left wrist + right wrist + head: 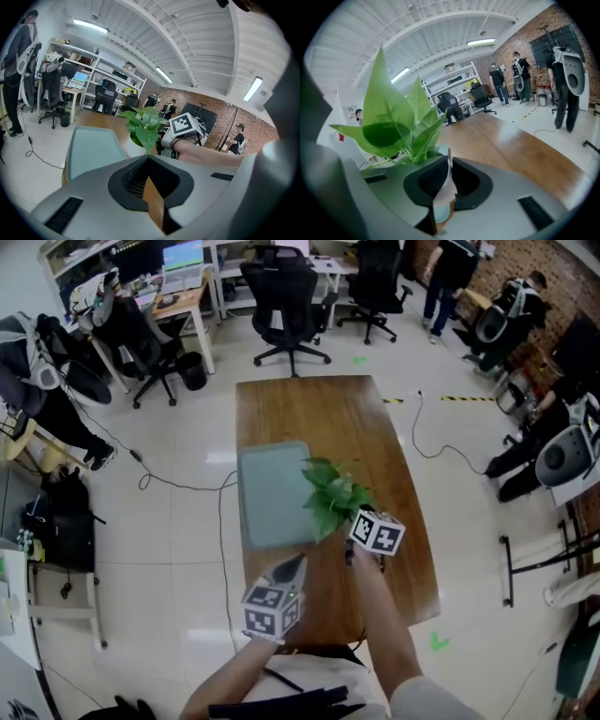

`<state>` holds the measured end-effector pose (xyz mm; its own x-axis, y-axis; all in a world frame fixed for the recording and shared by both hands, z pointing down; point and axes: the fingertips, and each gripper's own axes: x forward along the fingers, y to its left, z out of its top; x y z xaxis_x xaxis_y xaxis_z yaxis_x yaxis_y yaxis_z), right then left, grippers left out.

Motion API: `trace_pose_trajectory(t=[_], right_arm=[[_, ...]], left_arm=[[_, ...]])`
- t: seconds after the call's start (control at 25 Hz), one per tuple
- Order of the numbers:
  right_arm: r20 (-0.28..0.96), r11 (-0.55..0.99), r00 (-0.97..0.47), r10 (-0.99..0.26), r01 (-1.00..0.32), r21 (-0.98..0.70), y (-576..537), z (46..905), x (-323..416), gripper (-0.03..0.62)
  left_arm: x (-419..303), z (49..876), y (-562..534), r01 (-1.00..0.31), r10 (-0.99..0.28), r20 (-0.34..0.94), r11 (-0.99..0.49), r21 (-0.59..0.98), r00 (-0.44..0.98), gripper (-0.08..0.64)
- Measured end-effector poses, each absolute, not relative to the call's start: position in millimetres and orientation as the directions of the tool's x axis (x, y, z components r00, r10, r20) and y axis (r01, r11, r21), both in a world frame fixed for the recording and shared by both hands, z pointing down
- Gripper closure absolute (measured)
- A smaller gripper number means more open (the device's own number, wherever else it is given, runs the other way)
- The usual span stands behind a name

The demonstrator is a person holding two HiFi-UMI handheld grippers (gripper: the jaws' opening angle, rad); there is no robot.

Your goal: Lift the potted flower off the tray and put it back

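The potted flower (333, 498) has broad green leaves (393, 122) and a white pot (132, 146). It is at the right edge of the pale green tray (272, 493) on the wooden table (319, 413). My right gripper (347, 542) is shut on the pot's white rim (443, 194), which shows pinched between its jaws, and the pot appears raised slightly. My left gripper (296, 563) is nearer the table's front edge, below the tray. Its jaws are together with nothing held, and it points toward the plant (145, 124).
Office chairs (286, 296) and desks stand beyond the table's far end. A cable (441, 442) trails across the floor on the right. People (455, 273) are at the back right, and equipment stands (562, 460) line the right side.
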<state>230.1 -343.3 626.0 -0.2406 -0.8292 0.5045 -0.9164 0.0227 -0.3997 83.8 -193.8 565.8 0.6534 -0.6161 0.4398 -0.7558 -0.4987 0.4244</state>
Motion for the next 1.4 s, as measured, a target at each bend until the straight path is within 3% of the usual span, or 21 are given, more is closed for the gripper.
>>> trace_pose_trajectory(t=[0.64, 1.4], right_arm=[[0.523, 0.221, -0.443, -0.728, -0.874, -0.433, -342, 653, 86, 0.558], [0.545, 0.186, -0.418, -0.727, -0.884, -0.429, -337, 680, 79, 0.555]], left_arm=[[-3, 575, -168, -0.848, -0.722, 0.467, -0.331, 0.415, 0.51, 0.565], [-28, 581, -151, -0.865, -0.725, 0.498, -0.285, 0.413, 0.477, 0.565]])
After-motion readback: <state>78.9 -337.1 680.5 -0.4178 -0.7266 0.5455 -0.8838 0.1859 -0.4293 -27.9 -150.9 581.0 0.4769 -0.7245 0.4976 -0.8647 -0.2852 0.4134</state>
